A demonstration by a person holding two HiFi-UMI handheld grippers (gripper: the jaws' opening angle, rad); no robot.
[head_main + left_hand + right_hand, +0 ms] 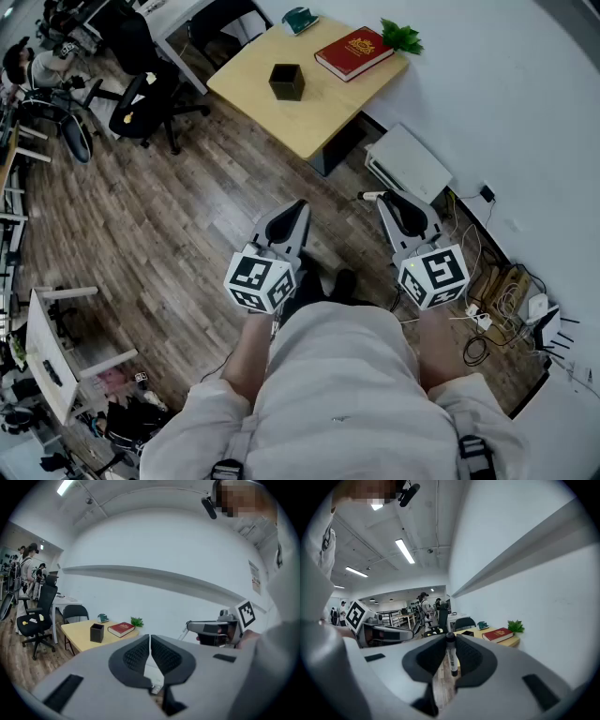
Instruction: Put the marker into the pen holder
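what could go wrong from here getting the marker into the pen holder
The right tongs seem to grip the marker near their tips, so it may swivel or slip on the way. The pen holder is small and stands loose on the table, some way off; a tilted marker could catch its rim and tip it.

My right gripper (450, 639) is matt grey plastic, its pads (432, 656) ribbed. The marker (451, 658) is smooth plastic, the floor (169, 234) wood-look planks, the table (314, 117) smooth pale wood.
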